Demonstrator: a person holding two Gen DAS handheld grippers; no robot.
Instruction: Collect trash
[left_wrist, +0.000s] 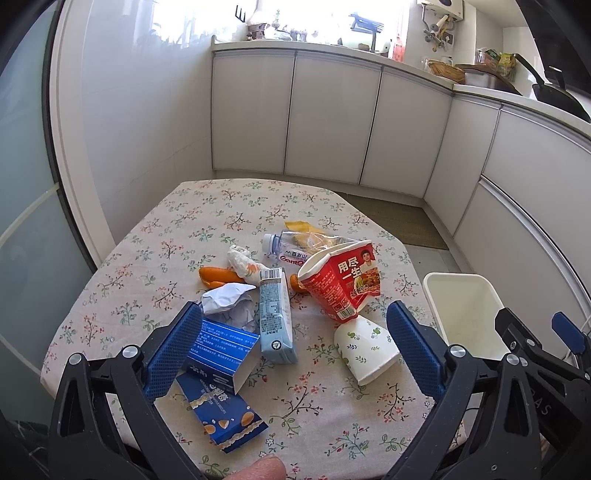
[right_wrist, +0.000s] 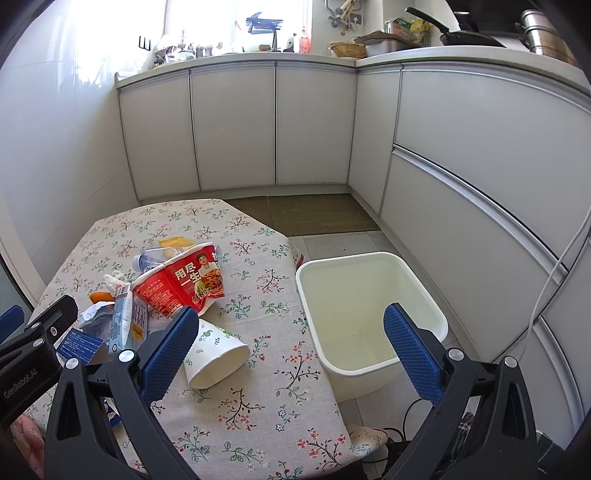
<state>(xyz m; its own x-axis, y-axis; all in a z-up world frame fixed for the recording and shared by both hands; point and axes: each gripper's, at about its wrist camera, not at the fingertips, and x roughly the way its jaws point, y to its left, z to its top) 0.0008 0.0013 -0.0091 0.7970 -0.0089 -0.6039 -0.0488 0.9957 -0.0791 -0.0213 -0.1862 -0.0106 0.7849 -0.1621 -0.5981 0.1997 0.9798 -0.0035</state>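
Observation:
Trash lies on the floral table (left_wrist: 207, 221): a red noodle cup (left_wrist: 340, 282) on its side, a white paper cup (left_wrist: 365, 349) tipped over, a pale blue drink carton (left_wrist: 275, 319), blue boxes (left_wrist: 221, 384), crumpled paper (left_wrist: 225, 299), a plastic bottle (left_wrist: 291, 245), orange peel (left_wrist: 216, 275). My left gripper (left_wrist: 295, 354) is open above the near table, with nothing between its fingers. My right gripper (right_wrist: 291, 350) is open over the table's right edge, between the paper cup (right_wrist: 216, 356) and the empty white bin (right_wrist: 369, 306).
The bin (left_wrist: 465, 310) stands on the tiled floor right of the table. White cabinets (right_wrist: 236, 125) curve around the back and right. A brown mat (right_wrist: 317, 214) lies on the floor behind the table. A cable (right_wrist: 554, 280) hangs at right.

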